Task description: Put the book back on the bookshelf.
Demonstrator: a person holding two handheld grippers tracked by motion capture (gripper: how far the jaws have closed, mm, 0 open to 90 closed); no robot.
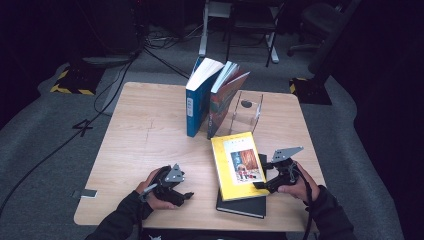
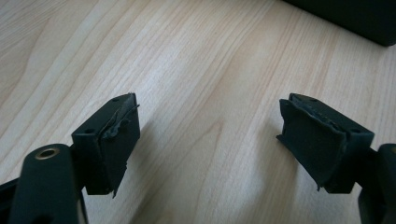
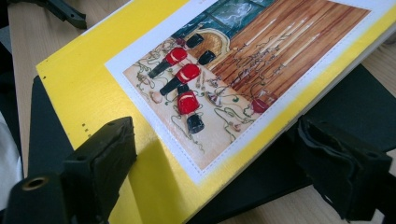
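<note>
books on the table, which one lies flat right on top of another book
The yellow book, with the picture on its cover. It lies flat on the black book by the right gripper; the blue book and red-covered book stand upright.

Yellow book [image 1: 239,166] – cover art: red bottles, brown planks; black book [image 1: 242,206] beneath; pale wood-grain table [image 1: 145,145].

A light wooden table [image 1: 150,145] stands on grey carpet [image 1: 50,125] crossed by black cables [image 1: 107,95], with yellow-and-black hazard tape [image 1: 70,85] on a stand base at the far left, a white metal frame leg [image 1: 203,35] and office chairs [image 1: 320,25] behind, the surrounding room dark.
</note>
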